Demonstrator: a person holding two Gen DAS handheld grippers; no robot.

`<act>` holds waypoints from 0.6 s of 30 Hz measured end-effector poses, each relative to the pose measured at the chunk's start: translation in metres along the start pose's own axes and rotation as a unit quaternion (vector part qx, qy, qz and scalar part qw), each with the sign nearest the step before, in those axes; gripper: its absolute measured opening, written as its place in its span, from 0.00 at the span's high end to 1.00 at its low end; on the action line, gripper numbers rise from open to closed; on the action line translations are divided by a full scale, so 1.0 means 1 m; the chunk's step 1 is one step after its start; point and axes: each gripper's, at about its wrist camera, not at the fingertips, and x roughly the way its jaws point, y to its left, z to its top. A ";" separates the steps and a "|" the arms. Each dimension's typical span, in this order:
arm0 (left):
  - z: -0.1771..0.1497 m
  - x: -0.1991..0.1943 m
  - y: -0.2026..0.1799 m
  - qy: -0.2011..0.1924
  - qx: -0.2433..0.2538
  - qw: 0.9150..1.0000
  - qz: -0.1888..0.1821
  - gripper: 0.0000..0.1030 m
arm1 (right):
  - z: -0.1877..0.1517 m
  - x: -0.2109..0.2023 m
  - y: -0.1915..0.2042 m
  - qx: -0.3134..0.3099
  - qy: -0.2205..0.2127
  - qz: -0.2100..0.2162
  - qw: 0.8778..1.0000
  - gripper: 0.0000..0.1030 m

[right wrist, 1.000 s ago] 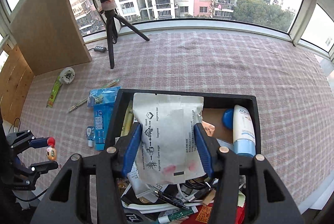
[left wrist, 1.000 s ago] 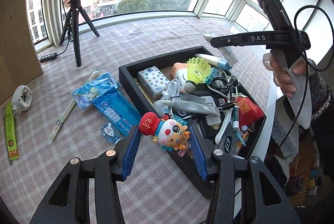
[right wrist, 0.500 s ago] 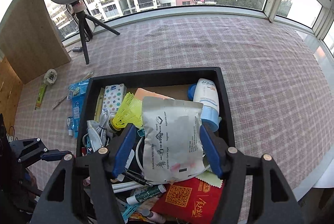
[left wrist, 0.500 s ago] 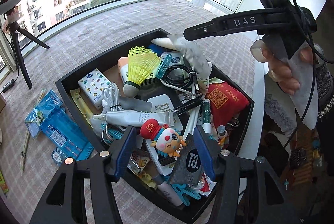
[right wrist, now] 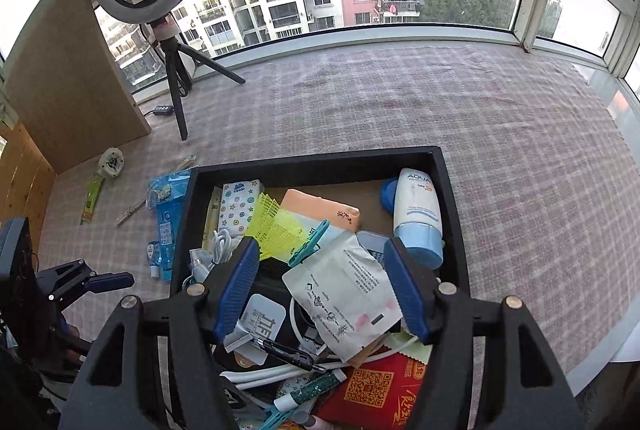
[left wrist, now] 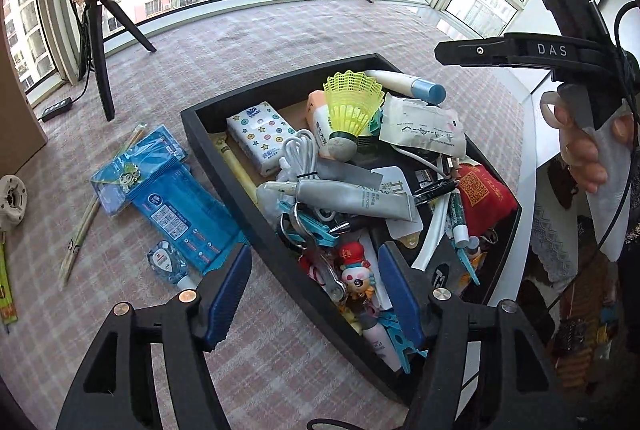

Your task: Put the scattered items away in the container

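A black tray (left wrist: 240, 189) (right wrist: 320, 159) holds many small items. The red-hatted doll figure (left wrist: 356, 276) lies in its near corner, between the wide-open fingers of my left gripper (left wrist: 316, 290), which touch nothing. The white printed pouch (right wrist: 344, 294) (left wrist: 424, 127) lies loose on the pile, under my open right gripper (right wrist: 326, 286). Still on the cloth left of the tray are blue packets (left wrist: 176, 197) (right wrist: 166, 213), a small blue sachet (left wrist: 166, 264), chopsticks (left wrist: 86, 226), a green strip (right wrist: 92, 197) and a white tape reel (left wrist: 12, 195) (right wrist: 112, 161).
A ring light on a tripod (right wrist: 176, 69) (left wrist: 100, 41) stands at the back left with a power strip beside it. A brown board (right wrist: 68, 77) leans at the left. The checked cloth (right wrist: 500, 149) stretches right of the tray. Windows ring the far side.
My left gripper carried the doll over the tray, opened and left it inside. My right gripper opened and let the white pouch drop onto the pile. Both have pulled back.
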 end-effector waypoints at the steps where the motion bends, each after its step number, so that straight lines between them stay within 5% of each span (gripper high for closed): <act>1: -0.003 -0.002 0.009 -0.001 -0.008 1.000 0.005 0.40 | 0.002 0.001 0.006 -0.006 -0.001 0.004 1.000 0.38; 9: -0.033 -0.026 0.092 -0.007 -0.089 0.995 0.054 0.41 | 0.025 0.023 0.073 -0.079 0.010 0.038 0.996 0.38; 18: -0.051 -0.059 0.190 -0.038 -0.170 0.975 0.139 0.42 | 0.052 0.072 0.160 -0.135 0.018 0.089 0.987 0.38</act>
